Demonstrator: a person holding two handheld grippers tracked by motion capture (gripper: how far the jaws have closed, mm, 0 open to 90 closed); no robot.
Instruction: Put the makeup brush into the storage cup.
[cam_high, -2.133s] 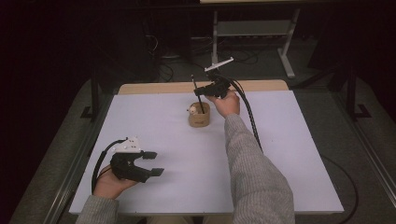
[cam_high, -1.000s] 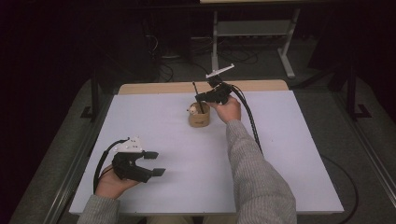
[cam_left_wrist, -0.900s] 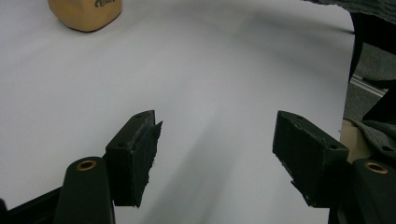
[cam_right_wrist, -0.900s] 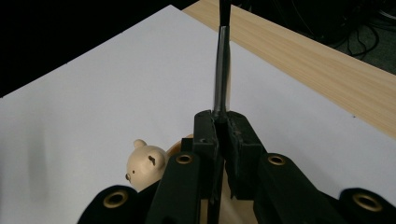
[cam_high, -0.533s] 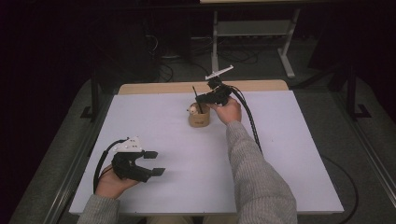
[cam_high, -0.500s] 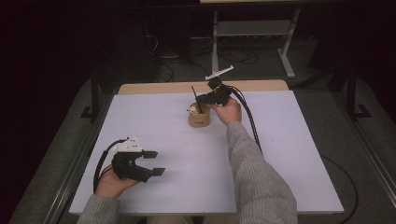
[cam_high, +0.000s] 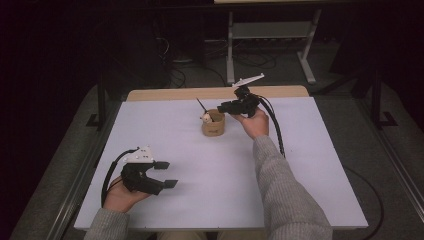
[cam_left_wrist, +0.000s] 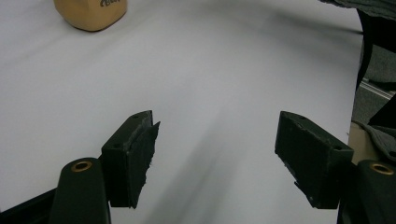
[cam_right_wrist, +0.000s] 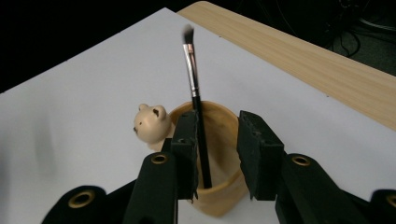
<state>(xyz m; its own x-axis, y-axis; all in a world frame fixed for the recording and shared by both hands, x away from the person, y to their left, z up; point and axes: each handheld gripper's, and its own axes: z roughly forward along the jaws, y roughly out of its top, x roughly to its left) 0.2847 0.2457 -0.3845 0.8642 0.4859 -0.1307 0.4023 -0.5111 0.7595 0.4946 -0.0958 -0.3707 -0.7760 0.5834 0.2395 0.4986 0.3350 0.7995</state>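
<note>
A tan cup (cam_high: 213, 124) with a small bear figure (cam_high: 205, 118) on its rim stands at the middle back of the white table (cam_high: 300, 165). A black make-up brush (cam_high: 201, 106) stands in the cup, bristles up. My right gripper (cam_high: 223, 106) hovers just right of the cup. In the right gripper view its jaws have just been opening, and the right gripper (cam_right_wrist: 217, 140) now stands open. The brush (cam_right_wrist: 194, 98) leans close by the left pad, not pressed. My left gripper (cam_high: 167, 174) rests open at the front left, nothing between its jaws (cam_left_wrist: 215, 144).
A wooden strip (cam_high: 175, 93) runs along the table's far edge, with dark floor, cables and a metal stand (cam_high: 272, 35) behind. In the left gripper view the cup (cam_left_wrist: 91, 11) sits far off. A grey sleeve (cam_high: 285, 195) crosses the right half of the table.
The right gripper's jaws parted and let go of the brush, which now stands lower in the cup. The right hand drew slightly to the right. The left gripper stayed put.
</note>
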